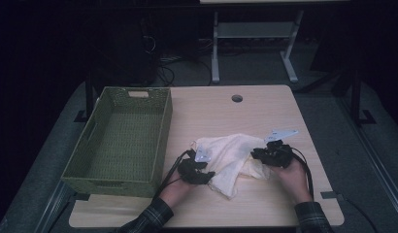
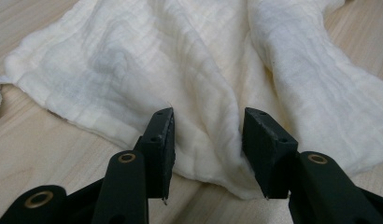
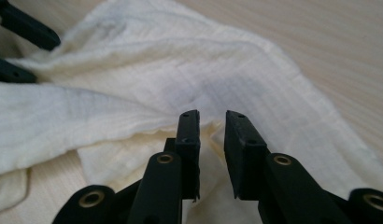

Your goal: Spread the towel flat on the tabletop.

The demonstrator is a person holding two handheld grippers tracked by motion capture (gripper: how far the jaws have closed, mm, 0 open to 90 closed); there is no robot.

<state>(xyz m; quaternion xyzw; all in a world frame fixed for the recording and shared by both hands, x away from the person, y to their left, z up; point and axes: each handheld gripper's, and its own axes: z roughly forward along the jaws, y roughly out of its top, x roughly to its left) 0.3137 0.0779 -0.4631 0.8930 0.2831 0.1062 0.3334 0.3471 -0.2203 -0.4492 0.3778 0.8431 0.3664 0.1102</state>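
The cloth (image 2: 189, 70) under the left gripper (image 2: 208, 135) was cream woven fabric, soft, matt and creased, with a faint grid in its weave. The gripper's jaws looked like matt black plastic with brass-coloured rivets. The table (image 1: 265, 109) beneath was pale wood-grain laminate, smooth. To the left gripper's left, the basket (image 1: 120, 141) was green, woven, matt.

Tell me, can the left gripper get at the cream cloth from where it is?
Probably yes: the left gripper already sits at the cream cloth, jaws apart with a fold between them, nothing blocking.
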